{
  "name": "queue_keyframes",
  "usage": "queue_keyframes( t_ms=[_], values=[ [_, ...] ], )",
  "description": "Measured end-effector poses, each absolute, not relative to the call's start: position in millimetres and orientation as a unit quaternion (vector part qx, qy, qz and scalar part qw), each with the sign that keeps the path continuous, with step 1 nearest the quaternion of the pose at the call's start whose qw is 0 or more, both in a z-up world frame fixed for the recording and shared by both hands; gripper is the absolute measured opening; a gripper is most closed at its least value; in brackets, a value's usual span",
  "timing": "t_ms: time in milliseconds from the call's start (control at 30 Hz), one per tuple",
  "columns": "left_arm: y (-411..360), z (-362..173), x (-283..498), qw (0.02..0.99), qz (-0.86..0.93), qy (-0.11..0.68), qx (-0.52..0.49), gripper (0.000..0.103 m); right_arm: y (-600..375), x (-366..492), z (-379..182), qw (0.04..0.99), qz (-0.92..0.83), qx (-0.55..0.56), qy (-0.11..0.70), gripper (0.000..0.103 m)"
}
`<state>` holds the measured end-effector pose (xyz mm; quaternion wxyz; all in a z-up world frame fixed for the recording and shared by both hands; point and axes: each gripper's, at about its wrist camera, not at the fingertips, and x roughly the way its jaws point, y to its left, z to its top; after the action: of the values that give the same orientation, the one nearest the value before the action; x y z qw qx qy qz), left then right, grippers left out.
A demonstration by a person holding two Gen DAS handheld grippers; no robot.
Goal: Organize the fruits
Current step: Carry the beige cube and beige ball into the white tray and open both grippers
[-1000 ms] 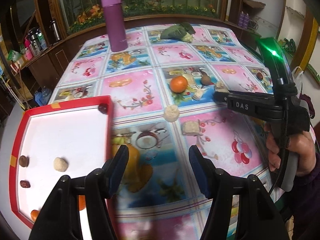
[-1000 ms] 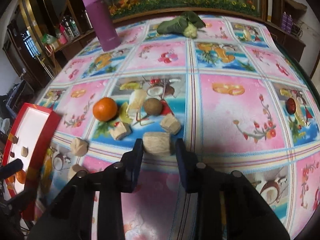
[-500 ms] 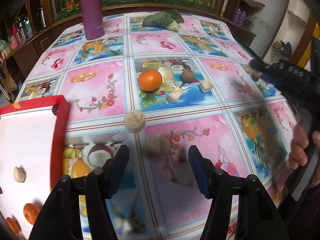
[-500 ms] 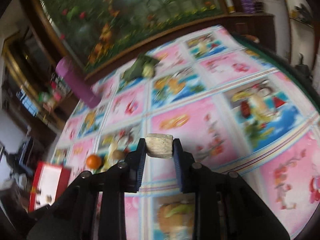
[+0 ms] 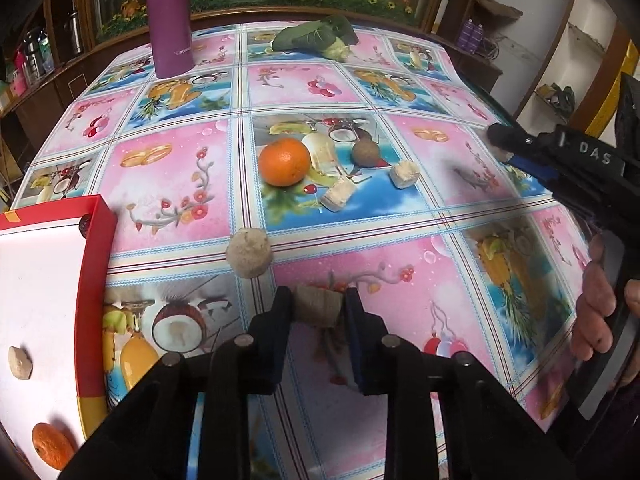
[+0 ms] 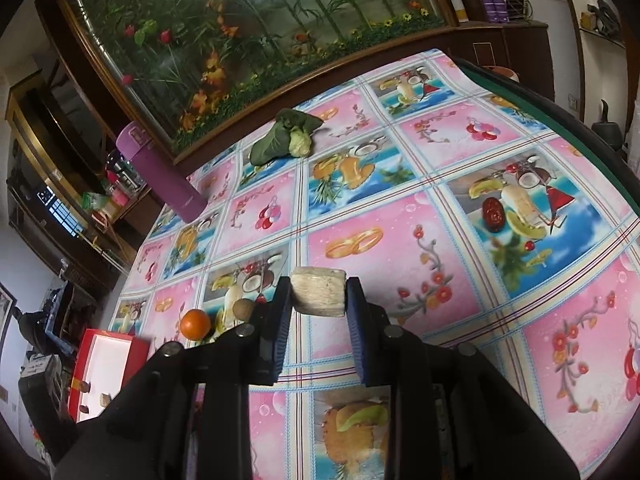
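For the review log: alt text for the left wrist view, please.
The left gripper is shut on a tan chunk resting on the fruit-print tablecloth. A red tray lies to its left; an orange and more chunks lie beyond, and the right gripper reaches in from the right.

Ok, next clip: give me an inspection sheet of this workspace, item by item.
Surface: glossy fruit-print tablecloth.
Job's things: red-rimmed white tray holding small pieces; round orange, brown ball, pale cut chunks loose.
Clutter: purple flask, leafy green vegetable.
Grippers: left gripper shut on tan chunk; right gripper shut on pale layered chunk.
Cables: nothing seen.
Surroundings: painted garden panel, wooden cabinets.
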<state>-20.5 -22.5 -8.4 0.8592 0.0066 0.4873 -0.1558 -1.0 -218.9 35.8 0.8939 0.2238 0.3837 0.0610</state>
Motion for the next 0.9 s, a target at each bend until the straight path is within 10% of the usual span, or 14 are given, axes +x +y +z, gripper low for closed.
queue_keyframes(
  t_ms=[900],
  values=[
    [138, 93, -85, 0.934, -0.009, 0.356, -0.035, 0.025, -99, -23, 62, 0.901, 0.205, 0.149, 0.352, 0.029]
  ],
)
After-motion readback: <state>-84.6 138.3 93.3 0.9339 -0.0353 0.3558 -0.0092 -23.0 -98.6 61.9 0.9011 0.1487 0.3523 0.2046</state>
